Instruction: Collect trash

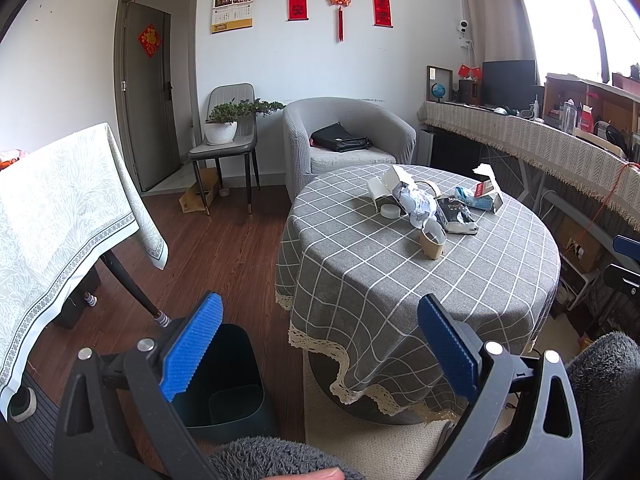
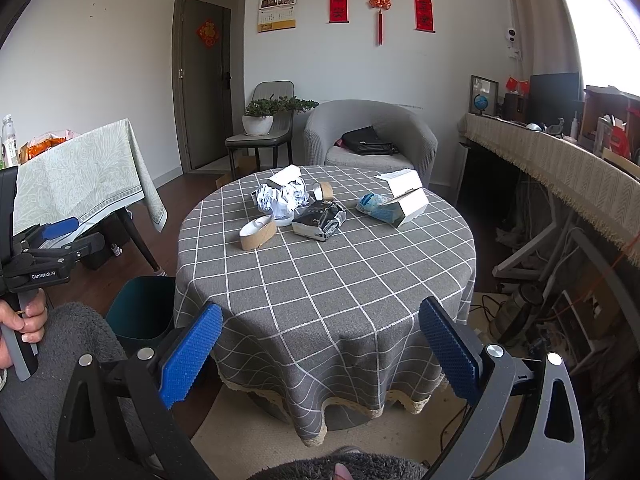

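Floorboards lie nearest, with the dark bin (image 1: 224, 384) at 7 o'clock of the round table (image 2: 328, 280), seemingly empty. Both tools are spread wide, gripping nothing: left gripper (image 1: 320, 356), right gripper (image 2: 320, 356). Nothing looks collected yet. Farther off, toward 12 o'clock on the cloth, sit a tape roll (image 2: 258, 233), crumpled paper (image 2: 282, 197), black wrapper (image 2: 319, 220) and open carton (image 2: 406, 198). Near cloth is bare; approach seems open.

Strong daylight pours in from the window (image 1: 576, 12), high and to the right beyond the jaws, and blows out to pure white with a faint coloured flare. The room is evenly bright and sharp, with soft shadows under the tabletop (image 2: 360, 280). Fisheye curvature bends walls and door (image 2: 208, 80); the corners vignette black.
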Motion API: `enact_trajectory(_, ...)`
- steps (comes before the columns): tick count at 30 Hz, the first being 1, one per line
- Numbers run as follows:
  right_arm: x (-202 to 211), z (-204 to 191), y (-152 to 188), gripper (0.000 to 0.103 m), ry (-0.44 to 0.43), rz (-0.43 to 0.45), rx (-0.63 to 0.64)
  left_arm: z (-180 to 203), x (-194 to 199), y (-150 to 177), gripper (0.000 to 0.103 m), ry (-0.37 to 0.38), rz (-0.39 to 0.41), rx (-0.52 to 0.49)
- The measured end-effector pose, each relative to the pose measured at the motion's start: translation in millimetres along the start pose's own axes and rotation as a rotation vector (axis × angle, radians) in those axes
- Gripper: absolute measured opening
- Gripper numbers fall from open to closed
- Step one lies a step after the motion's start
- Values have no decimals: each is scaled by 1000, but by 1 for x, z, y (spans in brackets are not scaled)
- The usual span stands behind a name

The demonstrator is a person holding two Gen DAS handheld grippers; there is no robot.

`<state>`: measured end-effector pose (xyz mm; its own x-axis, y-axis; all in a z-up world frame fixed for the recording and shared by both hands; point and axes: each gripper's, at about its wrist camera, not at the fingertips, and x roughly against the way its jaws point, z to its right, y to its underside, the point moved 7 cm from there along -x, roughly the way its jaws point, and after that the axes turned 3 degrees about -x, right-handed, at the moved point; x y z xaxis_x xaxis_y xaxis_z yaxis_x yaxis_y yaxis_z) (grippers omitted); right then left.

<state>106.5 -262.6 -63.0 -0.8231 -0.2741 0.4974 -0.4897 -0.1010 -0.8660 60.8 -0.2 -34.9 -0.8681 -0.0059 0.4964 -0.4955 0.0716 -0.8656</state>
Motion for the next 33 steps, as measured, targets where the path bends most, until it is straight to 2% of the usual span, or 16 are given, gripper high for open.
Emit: enact_trajectory(33,1,-1,0,100,3,-3,16,0,0,0,100,-2,-1,1)
